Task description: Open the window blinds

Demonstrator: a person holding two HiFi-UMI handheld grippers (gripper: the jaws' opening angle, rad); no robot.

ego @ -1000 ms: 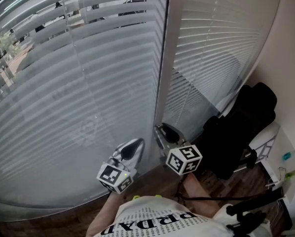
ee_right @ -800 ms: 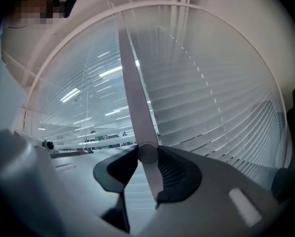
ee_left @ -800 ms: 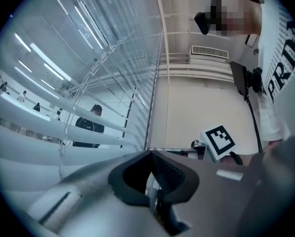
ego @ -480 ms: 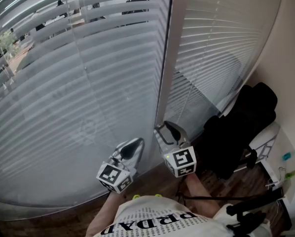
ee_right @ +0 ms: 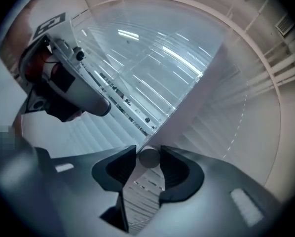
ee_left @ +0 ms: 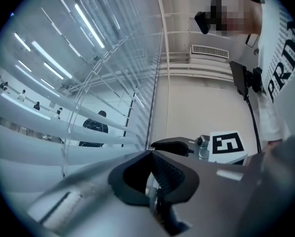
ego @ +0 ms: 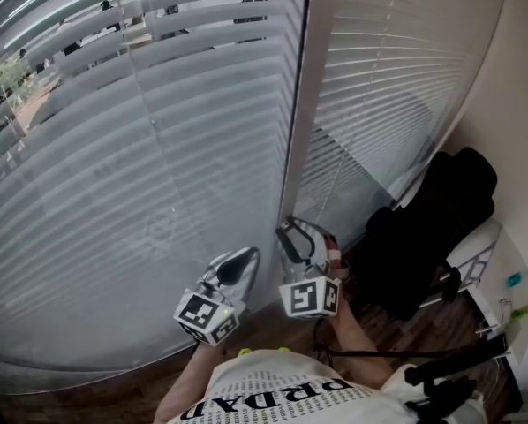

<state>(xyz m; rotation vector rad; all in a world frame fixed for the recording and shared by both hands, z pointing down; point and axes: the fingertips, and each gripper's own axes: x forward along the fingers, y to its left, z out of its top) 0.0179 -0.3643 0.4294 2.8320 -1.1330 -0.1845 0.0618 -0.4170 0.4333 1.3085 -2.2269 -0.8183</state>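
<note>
Two slatted window blinds hang side by side, the wide left blind (ego: 140, 175) and the narrower right blind (ego: 388, 78), with a pale frame post (ego: 304, 104) between them. Most slats lie shut; a few at the top left show the outside. My right gripper (ego: 292, 234) points level at the foot of the post. Its jaws are opening, and the round end of the blind's wand (ee_right: 148, 158) sits between the pads with almost no gap. My left gripper (ego: 244, 259) is level beside it, shut, with nothing visible between its tips (ee_left: 151, 154).
A black bag or coat (ego: 432, 228) is piled on a seat at the right, below the right blind. A white shelf (ego: 502, 272) and a black stand (ego: 441, 387) lie at the lower right. The side wall (ego: 520, 104) is close on the right.
My right gripper has rolled about its own axis, so its marker cube swung down under the jaws. It stayed at the post. My left gripper has not moved.
</note>
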